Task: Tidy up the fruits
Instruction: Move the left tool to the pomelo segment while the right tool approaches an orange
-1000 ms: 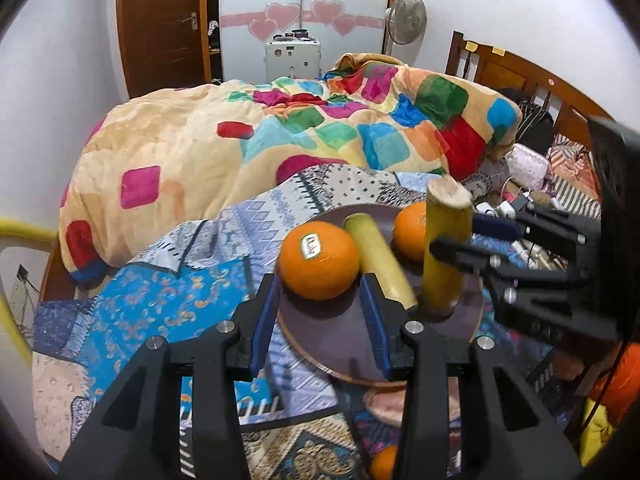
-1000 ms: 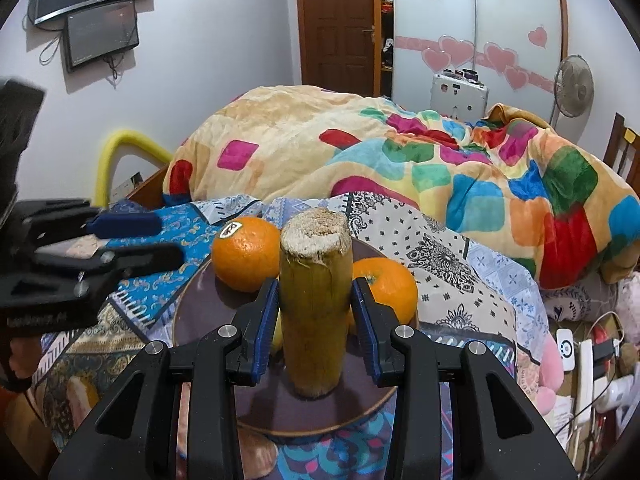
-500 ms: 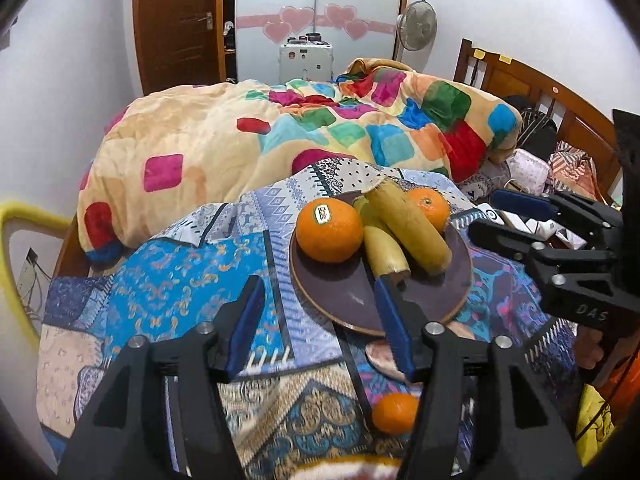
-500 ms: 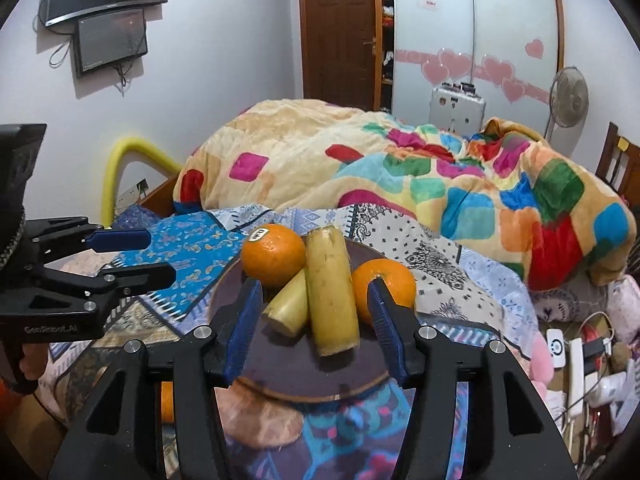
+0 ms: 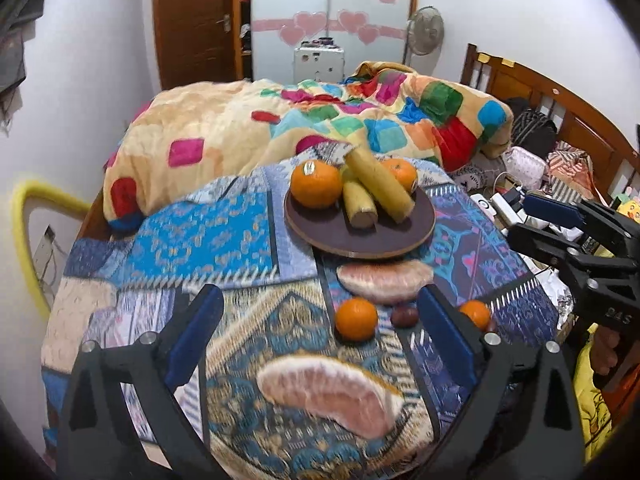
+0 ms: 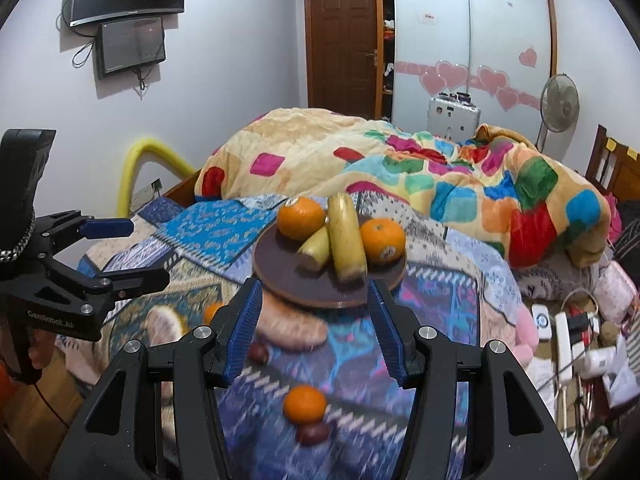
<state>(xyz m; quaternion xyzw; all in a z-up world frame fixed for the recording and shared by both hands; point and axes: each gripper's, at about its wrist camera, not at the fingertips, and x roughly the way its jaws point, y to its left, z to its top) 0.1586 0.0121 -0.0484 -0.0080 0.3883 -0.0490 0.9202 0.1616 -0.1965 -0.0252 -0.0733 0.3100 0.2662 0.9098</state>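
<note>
A dark round plate [image 5: 320, 232] on the patterned cloth holds two oranges [image 5: 316, 184] [image 5: 398, 174] and two yellow cane pieces [image 5: 380, 188] lying flat. In front of it lie two pomelo segments [image 5: 384, 278] [image 5: 332, 392], two small oranges [image 5: 356, 318] [image 5: 475, 314] and a dark small fruit [image 5: 404, 316]. My left gripper [image 5: 318, 304] hangs over the near segment, its jaws opening wide, nothing pressed between them. My right gripper [image 6: 314, 296] stands open short of the plate [image 6: 296, 280], empty, above a small orange [image 6: 305, 404].
A bright patchwork quilt [image 5: 320, 128] is heaped on the bed behind the cloth. A wooden headboard [image 5: 560, 104] and cluttered chargers and cables [image 6: 568, 332] are at the right. A yellow padded rail [image 6: 132, 168] stands at the left.
Both grippers let go and pulled back from the plate. The left released the big orange and widened. The upright cane piece left by the right now lies flat on the plate.
</note>
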